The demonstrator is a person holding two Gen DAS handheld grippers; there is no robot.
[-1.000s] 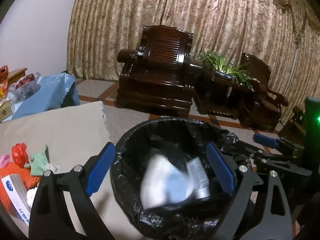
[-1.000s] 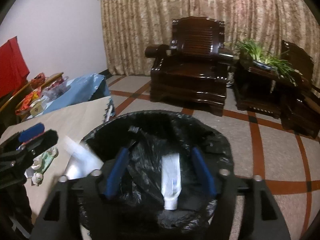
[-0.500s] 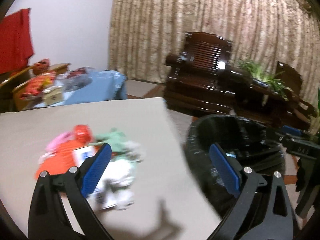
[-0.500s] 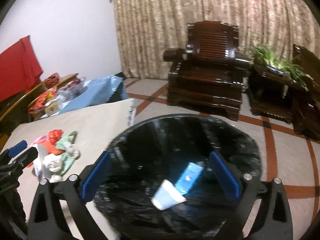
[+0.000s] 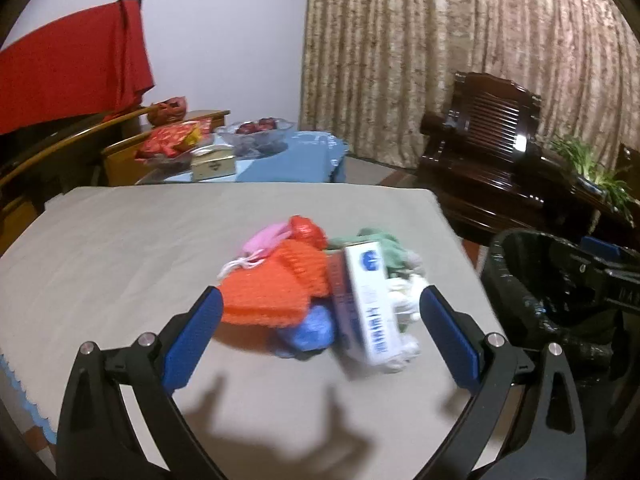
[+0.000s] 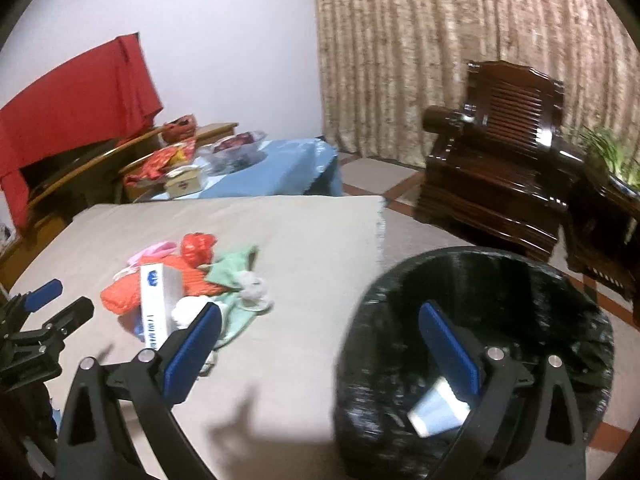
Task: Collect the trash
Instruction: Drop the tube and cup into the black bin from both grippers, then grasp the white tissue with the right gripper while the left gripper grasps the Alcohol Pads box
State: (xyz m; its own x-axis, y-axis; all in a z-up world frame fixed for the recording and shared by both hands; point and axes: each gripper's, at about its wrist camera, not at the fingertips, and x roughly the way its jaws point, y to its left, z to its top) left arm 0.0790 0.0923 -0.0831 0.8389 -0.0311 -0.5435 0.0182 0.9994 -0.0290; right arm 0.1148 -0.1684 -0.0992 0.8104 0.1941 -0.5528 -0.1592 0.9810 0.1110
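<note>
L gripper (image 5: 318,330) jaws wide apart, nothing between pads, hovering over trash pile (image 5: 316,280) on beige tablecloth (image 5: 120,248). R gripper (image 6: 320,340) jaws just opened to full spread, empty, straddling table edge and black-lined bin (image 6: 520,280); blue-white wrapper (image 6: 436,408) lies inside bin.

Ahead of the tool hangs a heavy patterned beige curtain (image 5: 460,60) beside a pale wall (image 5: 224,32). A dark carved wooden armchair (image 6: 500,160) stands ahead-right on tiled floor (image 6: 372,172); a blue-clothed side table (image 5: 288,160) sits beyond.
</note>
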